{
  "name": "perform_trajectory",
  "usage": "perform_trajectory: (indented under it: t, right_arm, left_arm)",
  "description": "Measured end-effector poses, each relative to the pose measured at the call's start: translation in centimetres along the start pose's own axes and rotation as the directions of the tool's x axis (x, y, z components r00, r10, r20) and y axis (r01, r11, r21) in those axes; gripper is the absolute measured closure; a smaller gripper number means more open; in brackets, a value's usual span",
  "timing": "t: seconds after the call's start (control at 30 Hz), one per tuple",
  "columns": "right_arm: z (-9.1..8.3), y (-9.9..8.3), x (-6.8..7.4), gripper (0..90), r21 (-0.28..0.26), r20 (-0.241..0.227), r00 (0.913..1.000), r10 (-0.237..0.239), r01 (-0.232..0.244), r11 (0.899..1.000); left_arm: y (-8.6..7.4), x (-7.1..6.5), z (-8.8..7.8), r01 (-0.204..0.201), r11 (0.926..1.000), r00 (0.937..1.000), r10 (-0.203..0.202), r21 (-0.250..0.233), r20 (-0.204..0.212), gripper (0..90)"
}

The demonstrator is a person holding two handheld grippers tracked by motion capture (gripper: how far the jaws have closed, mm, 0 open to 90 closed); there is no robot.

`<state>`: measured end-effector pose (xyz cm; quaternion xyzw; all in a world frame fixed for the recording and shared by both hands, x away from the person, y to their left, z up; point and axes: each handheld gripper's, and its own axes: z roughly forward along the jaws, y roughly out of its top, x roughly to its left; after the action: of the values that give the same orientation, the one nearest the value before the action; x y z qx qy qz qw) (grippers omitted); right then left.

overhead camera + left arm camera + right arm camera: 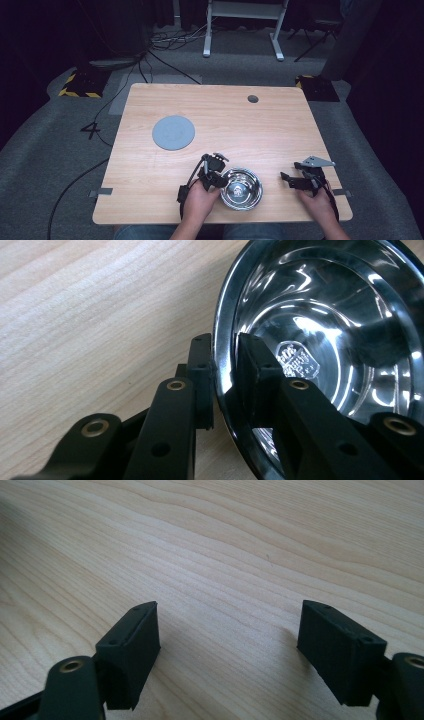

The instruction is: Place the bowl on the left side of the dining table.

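Steel, polished and mirror-bright, is what we see first: one bowl (242, 188) sits on the wooden table (210, 107) near its front edge, a little right of the middle; the left gripper (218, 176) is at the bowl's left rim, and the left hand (199, 199) behind it reaches in from the bottom of the high view. In the left gripper view we see the bowl (320, 340) seized by its rim; one jaw lies against the outer wall and the other inside the bowl, pressed together on the thin edge with no gap showing; a small embossed mark sits at the bowl's bottom, just beyond the inner jaw. We cannot tell whether the bowl rests flat or is tipped slightly.

We count two grippers; the right gripper (286, 179) lies well apart from the bowl, to its right, held by the right hand (316, 199) near the table's front right part; a grey three-cornered plate rides on top of it. In the right gripper view its jaws stand wide apart with bare wood (225, 555) between them, holding nothing.

We count one grey disc (173, 132) lying flat on the table's left half, well behind the bowl and apart from both grippers; one small dark round hole (253, 98) sits near the far edge.
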<state>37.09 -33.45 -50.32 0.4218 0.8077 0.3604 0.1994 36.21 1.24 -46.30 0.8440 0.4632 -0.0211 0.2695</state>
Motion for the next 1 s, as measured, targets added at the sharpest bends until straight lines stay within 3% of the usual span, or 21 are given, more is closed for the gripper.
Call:
perform_trajectory:
  t: [0.07,0.2,0.23,0.27,0.33,0.37,0.43,0.53,0.63,0.8,1.0]
  right_arm:
    - [0.0,0.0,0.0,24.7,-0.002,0.001,1.0,0.004,-0.004,1.0]
    - [0.0,0.0,0.0,24.6,-0.003,0.002,1.0,0.001,-0.001,1.0]
    - [0.0,0.0,0.0,24.6,-0.003,0.002,1.0,0.001,-0.001,1.0]
    - [0.0,0.0,0.0,24.7,-0.004,0.003,1.0,0.005,-0.005,1.0]
    - [0.0,0.0,0.1,24.7,-0.003,0.003,1.0,0.007,-0.007,1.0]
    - [0.0,0.0,0.1,24.7,-0.004,0.004,1.0,0.007,-0.007,1.0]
    - [0.0,0.0,0.1,24.7,-0.003,0.004,1.0,0.007,-0.007,1.0]
    - [0.0,0.0,0.1,24.6,-0.004,0.004,1.0,0.007,-0.007,1.0]
    - [0.0,0.0,0.1,24.7,-0.003,0.004,1.0,0.007,-0.007,1.0]
    - [0.0,0.0,0.1,24.7,-0.004,0.004,1.0,0.007,-0.007,1.0]
    - [0.0,0.0,0.1,24.7,-0.004,0.005,1.0,0.008,-0.008,1.0]
  left_arm:
    - [-0.1,0.0,-0.4,0.018,0.9991,0.9989,-0.017,-0.038,0.044,79.2]
    - [-0.1,-0.3,-1.3,0.02,0.996,0.9966,-0.013,-0.087,0.081,82.3]
    - [0.0,-0.5,-1.7,0.014,0.9947,0.9971,-0.006,-0.101,0.075,82.3]
    - [0.0,-1.2,-2.3,-0.02,0.9938,0.9997,0.022,-0.11,0.015,82.3]
    - [0.0,-1.3,-2.6,-0.028,0.993,0.9995,0.03,-0.114,0.013,82.4]
    - [0.0,-1.4,-3.1,-0.017,0.9908,0.9986,0.023,-0.134,0.048,82.4]
    - [0.0,-1.5,-3.3,-0.016,0.9896,0.9983,0.024,-0.143,0.054,82.4]
    - [0.1,-1.9,-3.9,-0.033,0.9877,0.999,0.037,-0.153,0.024,82.4]
    - [0.2,-1.9,-4.1,-0.036,0.9873,0.9984,0.042,-0.155,0.037,82.4]
    - [0.3,-2.1,-4.4,-0.047,0.9863,0.9986,0.05,-0.158,0.017,82.4]
    - [0.8,-1.1,-5.7,-0.046,0.9797,0.9988,0.042,-0.195,-0.024,82.4]
